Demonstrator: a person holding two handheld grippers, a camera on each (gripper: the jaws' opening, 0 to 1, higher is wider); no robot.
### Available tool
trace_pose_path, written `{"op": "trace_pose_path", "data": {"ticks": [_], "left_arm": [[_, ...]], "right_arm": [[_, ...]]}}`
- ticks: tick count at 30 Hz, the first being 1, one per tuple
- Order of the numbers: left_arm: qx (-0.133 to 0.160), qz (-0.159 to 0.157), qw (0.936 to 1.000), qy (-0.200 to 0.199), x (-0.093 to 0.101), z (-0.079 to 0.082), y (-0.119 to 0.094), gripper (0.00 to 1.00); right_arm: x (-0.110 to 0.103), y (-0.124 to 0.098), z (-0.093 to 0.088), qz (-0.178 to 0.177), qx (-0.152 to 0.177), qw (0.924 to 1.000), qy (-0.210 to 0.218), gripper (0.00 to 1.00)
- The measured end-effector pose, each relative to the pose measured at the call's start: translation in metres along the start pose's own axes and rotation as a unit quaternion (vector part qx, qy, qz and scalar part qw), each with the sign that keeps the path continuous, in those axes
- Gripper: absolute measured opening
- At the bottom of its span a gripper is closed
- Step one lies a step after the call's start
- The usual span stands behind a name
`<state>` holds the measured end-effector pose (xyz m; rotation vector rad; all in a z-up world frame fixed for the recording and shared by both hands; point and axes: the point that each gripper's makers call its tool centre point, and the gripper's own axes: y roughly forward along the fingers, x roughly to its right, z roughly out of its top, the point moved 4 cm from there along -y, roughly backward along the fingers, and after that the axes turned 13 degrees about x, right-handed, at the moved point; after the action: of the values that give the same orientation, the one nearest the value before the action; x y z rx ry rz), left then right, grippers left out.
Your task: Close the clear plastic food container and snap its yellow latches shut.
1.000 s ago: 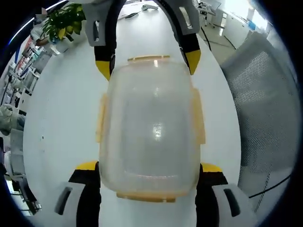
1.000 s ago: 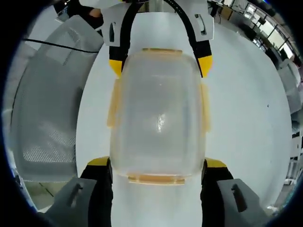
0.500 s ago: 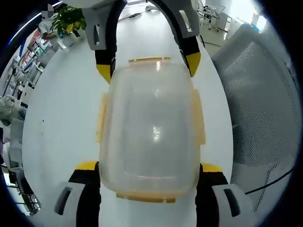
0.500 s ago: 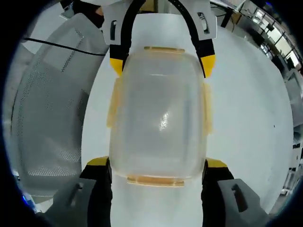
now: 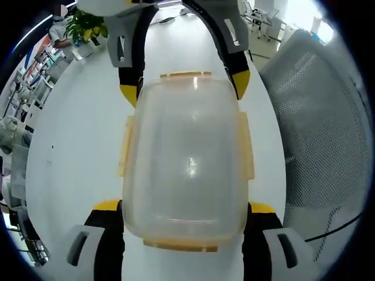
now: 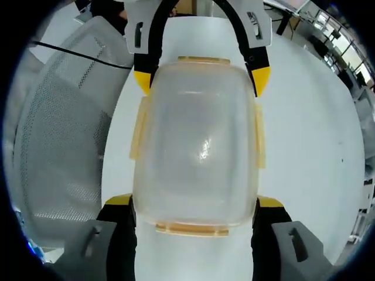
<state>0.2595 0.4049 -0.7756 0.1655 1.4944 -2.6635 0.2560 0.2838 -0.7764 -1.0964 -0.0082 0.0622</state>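
Observation:
The clear plastic container (image 5: pixel 186 158) with its lid on lies lengthwise over the white table (image 5: pixel 76 146). Yellow latches show at its near end (image 5: pixel 181 243), far end (image 5: pixel 186 74) and along both long sides (image 5: pixel 124 146). My left gripper (image 5: pixel 184 206) has its yellow-tipped jaws pressed against the two near corners. The right gripper (image 5: pixel 183 88) comes in from the top and clasps the far corners. In the right gripper view the same container (image 6: pixel 198 152) sits between my right gripper (image 6: pixel 195 202) below and the left gripper (image 6: pixel 202 79) above. Whether the latches are snapped down I cannot tell.
A grey mesh office chair (image 5: pixel 319 134) stands close to the table edge, also seen as the chair (image 6: pixel 55 134) with a black cable (image 6: pixel 76 55) across it. A potted plant (image 5: pixel 85 26) stands at the table's far end. Office furniture lies beyond.
Both views have shifted slightly with the hands. The container keeps its place between the two pairs of jaws and looks a little nearer in the right gripper view.

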Motion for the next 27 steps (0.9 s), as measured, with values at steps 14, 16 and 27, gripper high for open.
{"op": "trace_pose_path", "data": {"ticks": [14, 16, 27], "left_arm": [[0.008, -0.024, 0.9996, -0.016, -0.002, -0.003, 0.003, 0.83], [0.011, -0.027, 0.9994, -0.016, -0.004, -0.004, 0.003, 0.84], [0.019, -0.031, 0.9993, -0.01, -0.026, -0.004, 0.006, 0.84]], "right_arm": [[0.001, 0.001, 0.001, 0.007, 0.014, 0.9999, 0.0, 0.79], [0.001, 0.002, 0.001, 0.007, 0.015, 0.9999, 0.002, 0.79], [0.023, 0.0, -0.001, 0.003, 0.022, 0.9997, 0.009, 0.79]]}}
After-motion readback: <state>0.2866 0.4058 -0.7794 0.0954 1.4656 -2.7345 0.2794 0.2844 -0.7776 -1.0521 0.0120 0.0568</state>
